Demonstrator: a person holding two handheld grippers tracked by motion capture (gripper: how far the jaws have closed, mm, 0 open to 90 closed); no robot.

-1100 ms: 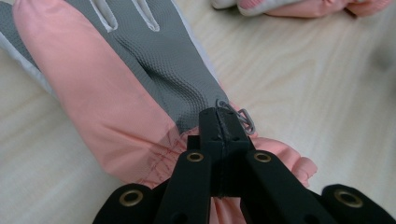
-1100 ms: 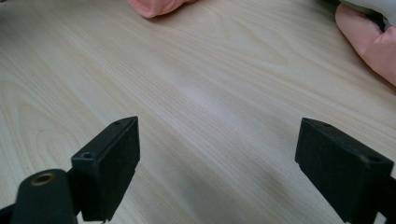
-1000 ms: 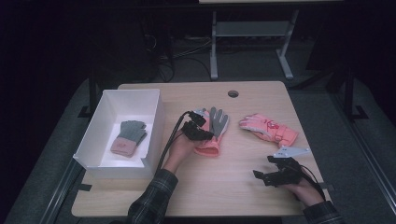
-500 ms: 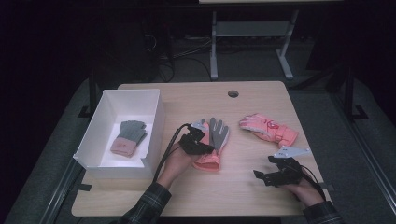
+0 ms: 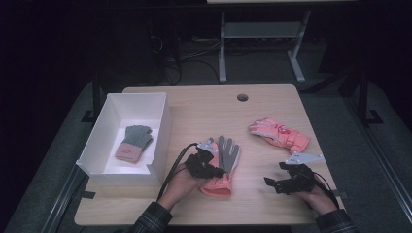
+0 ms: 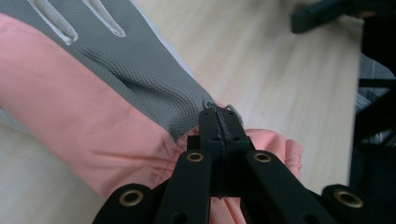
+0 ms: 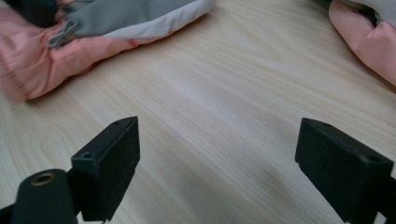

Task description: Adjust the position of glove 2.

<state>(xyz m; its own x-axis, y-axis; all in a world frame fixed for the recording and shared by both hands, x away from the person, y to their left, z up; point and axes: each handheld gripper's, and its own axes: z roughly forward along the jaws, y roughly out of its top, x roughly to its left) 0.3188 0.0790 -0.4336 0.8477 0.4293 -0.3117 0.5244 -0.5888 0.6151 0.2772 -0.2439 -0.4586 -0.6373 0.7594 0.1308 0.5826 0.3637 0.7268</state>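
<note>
Gloves everywhere on this bench [image 5: 194, 104], so using the white box [image 5: 163, 128] as my reference. Left gripper [image 5: 206, 162] is sitting just to the right of the box, and its jaws are pinching the pink and grey glove [image 5: 224, 167] right at the cuff, where the grey palm fabric is meeting the gathered pink part. That glove is lying flat on the wood close beside the box, grey fingers pointing away from the person. Right gripper [image 5: 277, 184] is resting well off to the right of the box, near the front edge, and its jaws are standing wide apart over bare wood, holding nothing. A second pink glove [image 5: 279, 135] is lying farther right of the box, apart from both grippers. Inside the box a green knit glove [image 5: 133, 141] with a pink cuff is lying on the bottom.
</note>
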